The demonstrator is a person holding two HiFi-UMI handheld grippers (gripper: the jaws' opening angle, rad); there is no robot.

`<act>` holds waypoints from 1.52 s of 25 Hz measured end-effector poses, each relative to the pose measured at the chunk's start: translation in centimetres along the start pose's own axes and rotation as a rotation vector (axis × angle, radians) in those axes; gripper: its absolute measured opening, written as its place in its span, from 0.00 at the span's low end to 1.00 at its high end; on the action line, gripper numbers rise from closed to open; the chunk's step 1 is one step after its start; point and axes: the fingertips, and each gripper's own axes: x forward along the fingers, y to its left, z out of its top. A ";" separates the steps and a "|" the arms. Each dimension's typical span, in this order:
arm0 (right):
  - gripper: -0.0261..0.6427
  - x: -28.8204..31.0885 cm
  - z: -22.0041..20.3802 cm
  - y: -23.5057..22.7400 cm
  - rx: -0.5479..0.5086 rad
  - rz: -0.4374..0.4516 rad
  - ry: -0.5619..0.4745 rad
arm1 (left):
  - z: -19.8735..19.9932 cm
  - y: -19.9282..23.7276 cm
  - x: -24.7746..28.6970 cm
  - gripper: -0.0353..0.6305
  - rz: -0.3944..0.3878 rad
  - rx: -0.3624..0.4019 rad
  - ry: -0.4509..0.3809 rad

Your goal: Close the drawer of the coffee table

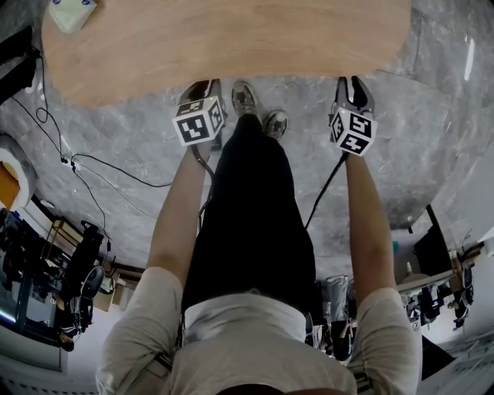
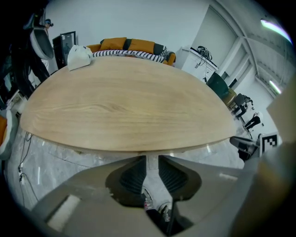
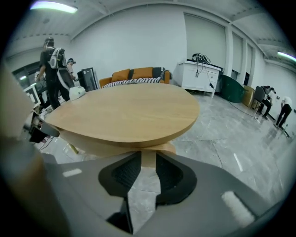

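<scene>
Left claw (image 2: 152, 161): pads apart by a narrow slot, nothing in it. Through the gap I only see the marble floor (image 2: 41, 162) and my own shoes (image 2: 155, 208). It touches nothing.

Right claw (image 3: 148, 159): same, slightly parted and empty. The wood showing between its pads is the table's underside further off, not something pinched.

Both claws hang just short of the near edge of the coffee table (image 1: 231, 38), one on each side of my legs, pointing down and forward at that edge. My read is that they're parked there because a drawer front would be pushed from that side.

Drawer: I can't make one out. In the head view nothing sticks out past the near edge of the top. The right gripper view shows a lower wooden band (image 3: 106, 148) under the top that looks flush and could be the drawer front. I'd judge the drawer is either already in or tucked under the overhang, but I can't confirm.

Further out, a white box (image 1: 72, 11) sits at the far left end of the top, well apart from both claws. Cables (image 1: 85, 166) lie on the floor off the left end.
</scene>
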 end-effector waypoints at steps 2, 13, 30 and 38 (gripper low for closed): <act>0.17 -0.6 -0.1 1.0 -0.032 0.028 0.015 | -0.8 -1.1 -0.8 0.22 -0.019 0.018 0.005; 0.05 -9.3 7.0 10.5 0.057 0.287 -0.127 | 1.1 -10.9 -11.7 0.09 -0.168 0.230 -0.200; 0.05 -37.1 26.3 13.1 -0.352 0.177 -0.581 | 8.5 -25.2 -36.5 0.09 -0.270 0.535 -0.541; 0.05 -46.0 26.3 12.1 -0.252 0.080 -0.647 | 8.3 -30.0 -43.1 0.09 -0.293 0.628 -0.649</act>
